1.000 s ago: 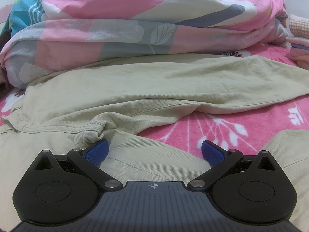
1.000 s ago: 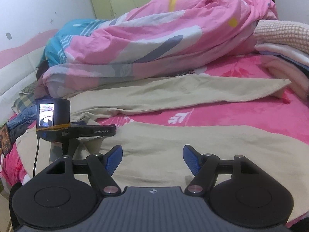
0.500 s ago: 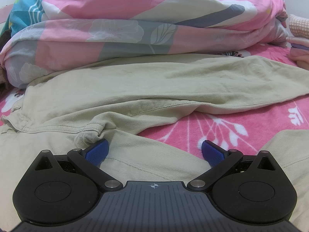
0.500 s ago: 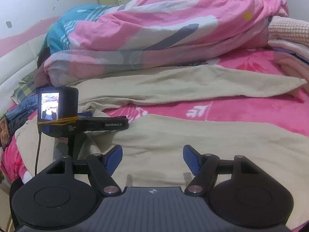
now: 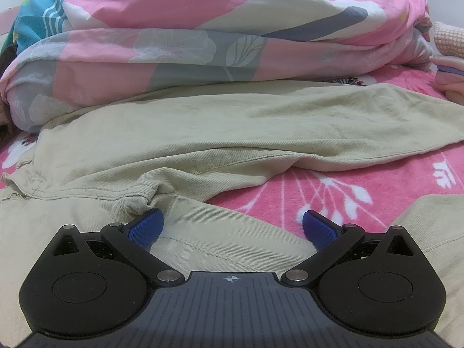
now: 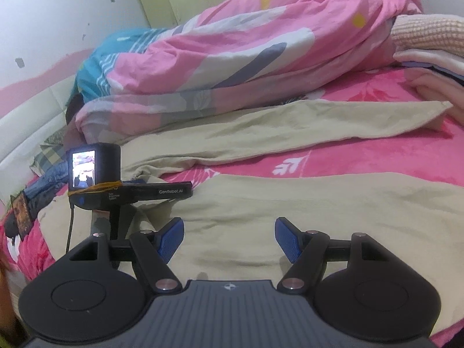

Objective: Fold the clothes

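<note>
Beige trousers (image 5: 203, 133) lie spread on a pink flowered bedspread (image 5: 333, 191), legs running to the right. My left gripper (image 5: 232, 226) rests low over the crotch seam, jaws open wide with cloth beneath but nothing pinched. In the right wrist view the near trouser leg (image 6: 275, 203) fills the middle and the far leg (image 6: 290, 124) lies behind it. My right gripper (image 6: 229, 239) hovers open just above the near leg, gripping nothing. The left gripper's body and camera (image 6: 95, 174) show at the left of that view.
A bunched pink, grey and teal duvet (image 5: 217, 29) lies along the far side of the trousers. Folded clothes (image 6: 429, 52) are stacked at the right. A white wall and pale cupboard (image 6: 162, 3) stand behind. Dark items (image 6: 32, 197) lie at the bed's left edge.
The right wrist view dipped toward the bed, then swung back up and tilted slightly. The left gripper and the trousers have stayed still. Both grippers' jaws keep the same width.
</note>
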A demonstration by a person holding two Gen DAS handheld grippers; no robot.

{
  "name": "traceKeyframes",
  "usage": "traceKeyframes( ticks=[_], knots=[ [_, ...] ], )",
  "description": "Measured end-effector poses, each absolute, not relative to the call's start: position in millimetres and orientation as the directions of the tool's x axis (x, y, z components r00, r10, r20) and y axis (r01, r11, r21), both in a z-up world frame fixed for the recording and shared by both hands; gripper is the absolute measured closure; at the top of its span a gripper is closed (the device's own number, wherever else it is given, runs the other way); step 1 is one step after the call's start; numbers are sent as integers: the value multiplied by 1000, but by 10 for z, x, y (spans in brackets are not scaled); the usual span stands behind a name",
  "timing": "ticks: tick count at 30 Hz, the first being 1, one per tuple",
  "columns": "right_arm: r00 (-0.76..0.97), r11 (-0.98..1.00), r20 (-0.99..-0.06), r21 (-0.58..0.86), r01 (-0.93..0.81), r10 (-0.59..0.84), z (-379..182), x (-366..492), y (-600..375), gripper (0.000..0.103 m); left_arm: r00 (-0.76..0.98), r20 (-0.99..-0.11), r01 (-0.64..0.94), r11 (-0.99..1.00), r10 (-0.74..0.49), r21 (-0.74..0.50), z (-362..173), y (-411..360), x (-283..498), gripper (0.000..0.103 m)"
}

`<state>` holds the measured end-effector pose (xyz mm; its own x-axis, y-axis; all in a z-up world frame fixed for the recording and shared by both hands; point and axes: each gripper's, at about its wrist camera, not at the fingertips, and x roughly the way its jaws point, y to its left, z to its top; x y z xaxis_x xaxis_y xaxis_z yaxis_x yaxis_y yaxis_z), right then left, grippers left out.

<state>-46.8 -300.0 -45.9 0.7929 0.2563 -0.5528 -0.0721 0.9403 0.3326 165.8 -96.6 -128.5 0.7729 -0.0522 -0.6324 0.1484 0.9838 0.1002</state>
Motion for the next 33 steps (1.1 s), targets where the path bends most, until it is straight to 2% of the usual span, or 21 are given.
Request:
traceKeyframes(
  ticks=[12, 26, 29, 33],
  knots=[
    [836, 877, -485, 481, 8, 258, -609, -814, -3480, 30, 773, -633, 149, 984, -52, 101, -1287, -958, 1658, 0],
    [843, 847, -460, 532, 10, 279, -696, -823, -3586, 30, 759, -650, 104, 991, -24, 85, -1228, -986, 1671, 0],
    [841, 842, -457, 539, 4, 289, -684, -806, -3564, 30, 804, -593, 72, 996, -32, 43, -1030, -924, 1424, 1],
    [837, 871, -461, 490, -37, 295, -575, -748, -3464, 30, 880, -472, 58, 998, -44, 17, -542, -548, 824, 0]
  ],
)
